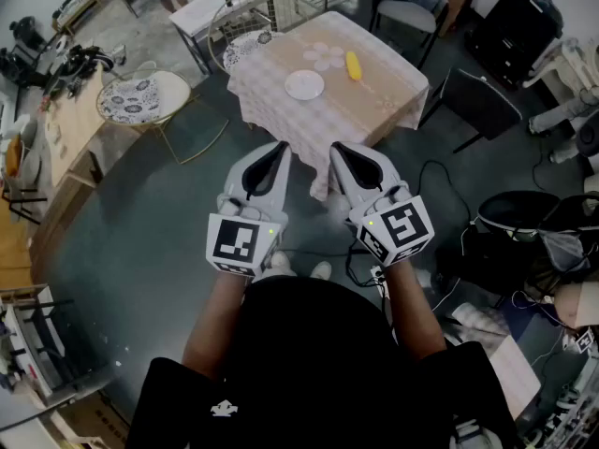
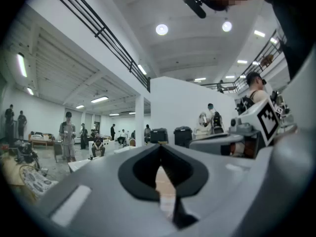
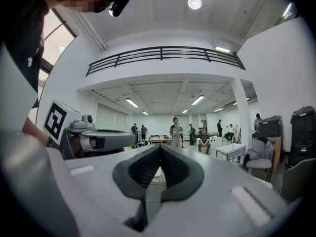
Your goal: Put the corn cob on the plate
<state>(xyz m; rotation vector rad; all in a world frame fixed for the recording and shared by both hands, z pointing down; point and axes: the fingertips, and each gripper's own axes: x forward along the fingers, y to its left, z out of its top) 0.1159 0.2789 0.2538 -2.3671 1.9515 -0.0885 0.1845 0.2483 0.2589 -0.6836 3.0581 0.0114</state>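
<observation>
A yellow corn cob (image 1: 352, 65) lies on the far table (image 1: 374, 106), which has a pale checked cloth. A white plate (image 1: 304, 85) sits to the cob's left, apart from it. I hold both grippers level in front of my body, well short of the table. In the head view my left gripper (image 1: 279, 148) and right gripper (image 1: 337, 148) are side by side, both shut with nothing in them. In the gripper views the left gripper (image 2: 159, 147) and the right gripper (image 3: 160, 148) have their tips meeting; the cob and the plate do not show there.
A flower-shaped white mat (image 1: 324, 55) lies behind the plate. A round patterned side table (image 1: 143, 96) stands at the left, a wire chair (image 1: 245, 17) behind the table, dark chairs (image 1: 482, 101) at the right. Cables (image 1: 440, 181) cross the floor. Several people stand far off.
</observation>
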